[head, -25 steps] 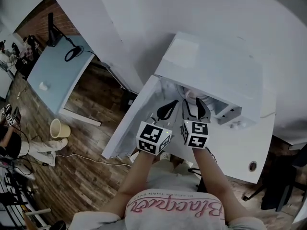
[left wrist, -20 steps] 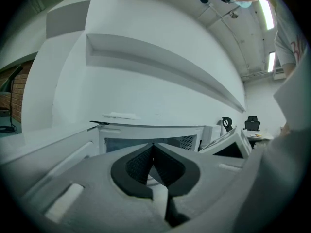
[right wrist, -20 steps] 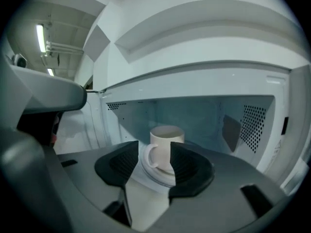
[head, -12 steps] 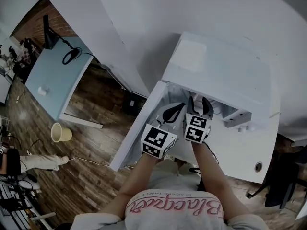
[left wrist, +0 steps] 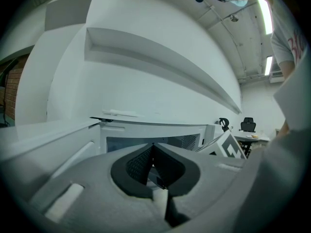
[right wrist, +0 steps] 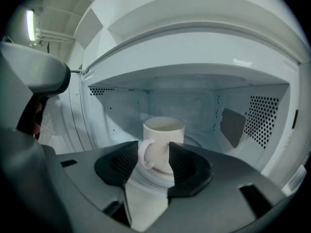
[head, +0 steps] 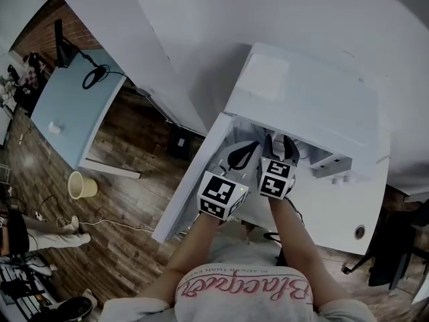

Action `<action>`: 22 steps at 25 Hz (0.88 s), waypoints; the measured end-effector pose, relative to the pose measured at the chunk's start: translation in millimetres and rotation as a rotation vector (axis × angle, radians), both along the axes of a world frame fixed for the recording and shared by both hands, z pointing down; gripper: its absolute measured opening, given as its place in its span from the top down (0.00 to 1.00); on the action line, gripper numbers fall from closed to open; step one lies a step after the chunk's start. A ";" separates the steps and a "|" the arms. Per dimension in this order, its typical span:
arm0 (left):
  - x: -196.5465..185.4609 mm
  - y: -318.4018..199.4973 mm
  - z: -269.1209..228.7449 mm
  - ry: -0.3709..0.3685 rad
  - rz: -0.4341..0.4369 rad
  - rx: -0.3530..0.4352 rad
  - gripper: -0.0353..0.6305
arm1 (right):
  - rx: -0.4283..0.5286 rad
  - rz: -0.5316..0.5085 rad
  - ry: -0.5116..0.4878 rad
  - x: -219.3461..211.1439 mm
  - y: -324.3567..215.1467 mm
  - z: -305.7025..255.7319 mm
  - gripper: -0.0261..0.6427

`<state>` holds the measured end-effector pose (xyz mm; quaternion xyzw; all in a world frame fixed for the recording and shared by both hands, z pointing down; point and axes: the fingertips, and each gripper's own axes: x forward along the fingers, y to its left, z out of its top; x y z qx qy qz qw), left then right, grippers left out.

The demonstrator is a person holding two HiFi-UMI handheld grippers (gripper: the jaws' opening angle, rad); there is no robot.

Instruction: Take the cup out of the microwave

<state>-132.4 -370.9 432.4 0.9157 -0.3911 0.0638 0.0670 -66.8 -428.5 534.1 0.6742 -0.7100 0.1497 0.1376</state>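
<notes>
A white cup (right wrist: 164, 141) stands upright on the turntable inside the open white microwave (head: 301, 106), its handle turned toward me. My right gripper (right wrist: 153, 154) is open at the cavity's mouth, its jaws a little short of the cup and either side of the handle. In the head view the right gripper (head: 280, 146) hides the cup. My left gripper (left wrist: 153, 150) is shut on nothing. It hovers beside the right one, in front of the opening (head: 242, 154).
The microwave door (head: 194, 180) hangs open to the left, seen also as the door (right wrist: 73, 120) beside my right jaw. The microwave sits on a white desk (head: 335, 213). A light blue table (head: 67, 113) and a yellow bin (head: 82, 184) stand on the wood floor at left.
Over the last second both grippers have moved forward toward the microwave opening. Since half a second ago they have hardly shifted.
</notes>
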 end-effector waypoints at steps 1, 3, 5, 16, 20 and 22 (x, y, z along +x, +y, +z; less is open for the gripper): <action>0.6 -0.6 -0.1 0.002 -0.001 0.000 0.94 | 0.001 -0.004 -0.003 1.5 0.8 0.0 0.66; 2.4 -1.8 0.3 0.005 -0.004 -0.001 0.94 | 0.001 -0.017 -0.010 4.2 2.4 0.5 0.66; 4.7 -2.5 1.1 0.007 -0.007 -0.005 0.94 | -0.001 -0.026 -0.009 7.7 3.8 0.4 0.66; 30.6 -8.1 -0.9 0.020 -0.001 -0.005 0.94 | 0.006 -0.051 -0.014 34.1 5.7 -3.1 0.78; 36.4 -8.0 1.9 0.013 -0.004 -0.010 0.94 | 0.005 -0.058 0.003 37.5 3.1 -1.9 0.82; 35.8 -8.6 1.6 0.010 -0.011 -0.009 0.94 | 0.007 -0.061 0.011 37.7 1.3 -1.9 0.82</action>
